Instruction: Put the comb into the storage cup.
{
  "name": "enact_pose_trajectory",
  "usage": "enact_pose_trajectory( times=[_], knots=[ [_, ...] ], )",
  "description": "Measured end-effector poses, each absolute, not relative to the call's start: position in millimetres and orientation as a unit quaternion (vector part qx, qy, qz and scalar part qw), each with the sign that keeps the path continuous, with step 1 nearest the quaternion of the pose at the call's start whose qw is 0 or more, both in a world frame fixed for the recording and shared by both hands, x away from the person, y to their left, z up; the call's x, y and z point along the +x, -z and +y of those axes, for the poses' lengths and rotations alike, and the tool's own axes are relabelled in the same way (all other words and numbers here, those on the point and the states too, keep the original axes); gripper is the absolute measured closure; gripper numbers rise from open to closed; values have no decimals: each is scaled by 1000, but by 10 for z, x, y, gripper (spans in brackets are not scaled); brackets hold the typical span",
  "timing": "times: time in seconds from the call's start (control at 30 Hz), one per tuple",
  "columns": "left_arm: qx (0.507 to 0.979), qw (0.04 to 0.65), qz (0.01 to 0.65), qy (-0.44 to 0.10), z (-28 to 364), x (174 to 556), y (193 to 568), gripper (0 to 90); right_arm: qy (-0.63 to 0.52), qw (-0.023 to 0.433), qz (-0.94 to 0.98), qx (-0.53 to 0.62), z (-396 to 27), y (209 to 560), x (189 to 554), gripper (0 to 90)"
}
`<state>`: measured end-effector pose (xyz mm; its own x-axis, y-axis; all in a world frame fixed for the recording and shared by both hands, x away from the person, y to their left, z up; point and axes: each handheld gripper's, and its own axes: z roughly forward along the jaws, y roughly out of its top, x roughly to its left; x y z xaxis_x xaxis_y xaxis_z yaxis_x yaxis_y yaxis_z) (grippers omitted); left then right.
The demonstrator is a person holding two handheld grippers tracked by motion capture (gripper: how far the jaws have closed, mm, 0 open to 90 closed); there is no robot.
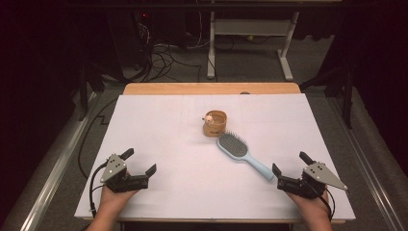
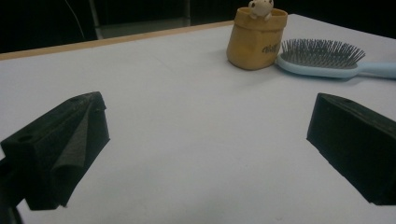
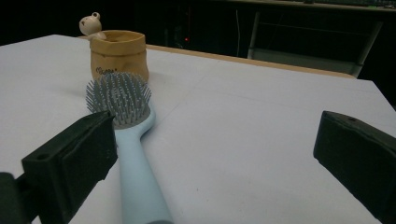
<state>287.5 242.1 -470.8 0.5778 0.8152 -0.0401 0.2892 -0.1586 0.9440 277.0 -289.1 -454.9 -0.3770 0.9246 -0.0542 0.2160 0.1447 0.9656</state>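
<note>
A light blue hairbrush (image 1: 239,154) lies bristles up in the middle of the white table, its handle pointing toward the front right. Just behind its head stands a small tan pot (image 1: 214,123) with a little animal figure on its rim. My left gripper (image 1: 142,161) rests open near the front left, nothing between its jaws. My right gripper (image 1: 290,162) sits open at the front right, its left jaw close beside the end of the brush handle. The brush (image 3: 126,135) runs up past that jaw toward the pot (image 3: 119,53). In the left gripper view the pot (image 2: 256,39) and brush (image 2: 322,60) lie far ahead.
The white tabletop (image 1: 168,130) has a wooden edge (image 1: 211,88) at the back. Beyond it are a table frame (image 1: 250,43) and floor cables (image 1: 163,57). Broad bare surface lies between the two grippers.
</note>
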Motion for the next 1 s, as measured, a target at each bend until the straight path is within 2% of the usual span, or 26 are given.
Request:
enact_pose_trajectory(
  times=[0.6, 1.0],
  knots=[
    [708, 528, 390, -260, 2465, 2886, 4711, 1, -496, 359, 663, 430, -2907, 4540, 2765, 1],
    [716, 528, 386, -245, 2439, 2895, 4701, 1, -493, 357, 666, 432, -2913, 4520, 2759, 9]
  ],
)
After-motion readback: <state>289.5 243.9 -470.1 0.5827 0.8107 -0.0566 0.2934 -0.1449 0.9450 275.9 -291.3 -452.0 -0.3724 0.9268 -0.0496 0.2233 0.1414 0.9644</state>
